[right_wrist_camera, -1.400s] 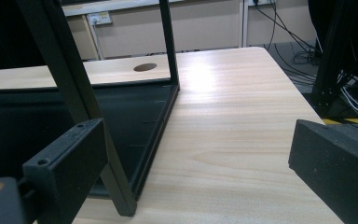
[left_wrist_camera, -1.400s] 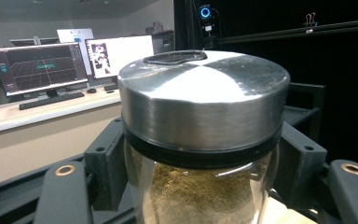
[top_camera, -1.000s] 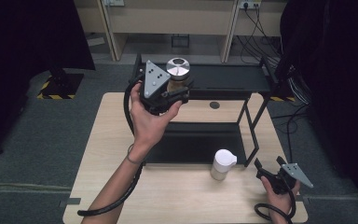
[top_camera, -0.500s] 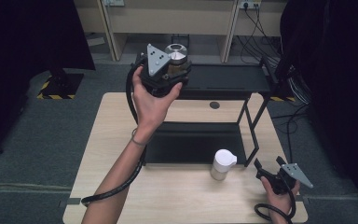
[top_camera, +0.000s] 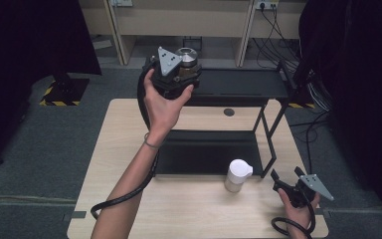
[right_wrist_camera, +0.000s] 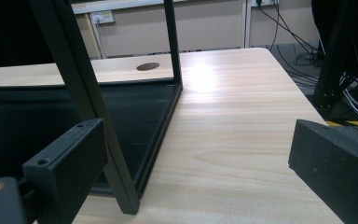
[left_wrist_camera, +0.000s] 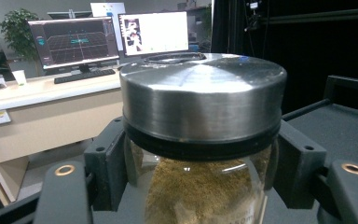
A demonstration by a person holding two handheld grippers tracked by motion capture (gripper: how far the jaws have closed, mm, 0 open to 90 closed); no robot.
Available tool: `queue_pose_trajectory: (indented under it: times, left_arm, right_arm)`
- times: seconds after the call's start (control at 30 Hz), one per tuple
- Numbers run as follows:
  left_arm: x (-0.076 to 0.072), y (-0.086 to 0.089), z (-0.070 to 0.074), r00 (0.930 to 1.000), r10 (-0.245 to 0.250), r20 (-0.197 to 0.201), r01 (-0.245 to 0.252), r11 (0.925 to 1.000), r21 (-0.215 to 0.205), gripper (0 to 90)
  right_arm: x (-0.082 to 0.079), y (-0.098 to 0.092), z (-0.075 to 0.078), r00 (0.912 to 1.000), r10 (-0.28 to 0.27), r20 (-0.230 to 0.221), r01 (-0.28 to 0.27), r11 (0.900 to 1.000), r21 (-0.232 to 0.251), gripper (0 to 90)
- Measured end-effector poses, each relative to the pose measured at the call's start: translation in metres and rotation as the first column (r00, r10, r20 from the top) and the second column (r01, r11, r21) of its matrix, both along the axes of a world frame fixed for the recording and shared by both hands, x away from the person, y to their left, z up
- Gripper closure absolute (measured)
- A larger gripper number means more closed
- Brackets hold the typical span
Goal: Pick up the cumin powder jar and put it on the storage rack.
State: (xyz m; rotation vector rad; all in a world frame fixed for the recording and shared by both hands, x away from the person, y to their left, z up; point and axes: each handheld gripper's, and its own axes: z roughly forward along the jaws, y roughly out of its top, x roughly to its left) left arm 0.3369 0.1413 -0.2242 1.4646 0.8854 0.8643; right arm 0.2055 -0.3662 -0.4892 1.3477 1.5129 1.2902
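The left gripper pinches a glass jar below its steel lid above the black shelf, where smooth glass might slip; the right gripper rests spread on the table.

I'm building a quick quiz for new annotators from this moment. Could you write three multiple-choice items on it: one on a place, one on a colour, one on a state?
1. Where does the white cup stand?
A. on the black shelf's top
B. on the wooden table by the shelf's leg
C. on the floor

2. What colour is the jar's lid?
A. silver
B. red
C. green

3. How is the right hand-held gripper?
A. shut on the cup
B. shut on the jar
C. open, holding nothing

Key: 1 B, the white cup sits on the table. 2 A, the jar has a brushed metal lid. 3 C, the right hand-held gripper has its jaws spread over bare wood.
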Motion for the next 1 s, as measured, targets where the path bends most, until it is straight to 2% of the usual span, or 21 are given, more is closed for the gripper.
queue_pose_trajectory:
  times: [0.07, 0.43, 0.47, 0.53, 0.57, 0.7, 0.93, 1.0]
  left_arm:
    - [0.002, 0.002, 0.0, 1.0, -0.003, -0.009, 0.003, 0.9999, -0.016, 31.0]
    - [0.004, 0.002, -0.009, 0.9999, -0.006, 0.011, 0.007, 0.9987, -0.05, 30.4]
    - [0.004, 0.002, -0.008, 1.0, -0.004, 0.0, 0.004, 0.9975, -0.07, 28.2]
    - [0.001, 0.0, -0.01, 0.9997, 0.024, -0.004, -0.024, 0.9941, -0.106, 17.9]
    - [-0.001, -0.001, -0.011, 0.9995, 0.031, 0.001, -0.031, 0.9926, -0.118, 14.7]
    - [-0.008, -0.007, -0.015, 0.9978, 0.059, 0.031, -0.055, 0.9915, -0.118, 5.3]
    - [-0.022, -0.012, -0.023, 0.9909, 0.087, 0.103, -0.076, 0.9914, -0.106, 0.2]
    - [-0.028, -0.015, -0.028, 0.9858, 0.115, 0.123, -0.103, 0.9899, -0.097, 0.2]
  right_arm:
    - [0.0, 0.0, 0.0, 1.0, 0.001, -0.001, -0.001, 1.0, -0.002, 4.9]
    - [0.0, 0.0, 0.0, 1.0, 0.001, 0.0, -0.001, 1.0, 0.0, 5.0]
    - [0.0, 0.0, 0.0, 1.0, 0.0, -0.001, 0.0, 1.0, 0.001, 5.0]
    - [0.0, 0.0, 0.0, 1.0, 0.0, -0.001, 0.0, 1.0, 0.002, 4.9]
    - [0.0, 0.0, 0.0, 1.0, 0.0, -0.001, 0.0, 1.0, 0.001, 5.0]
    - [0.0, 0.0, 0.0, 1.0, 0.001, -0.001, -0.001, 1.0, -0.001, 4.9]
    - [0.0, 0.0, 0.0, 1.0, 0.0, -0.001, 0.0, 1.0, 0.004, 4.9]
    - [0.0, 0.0, 0.0, 1.0, 0.0, -0.001, 0.0, 1.0, 0.002, 4.9]
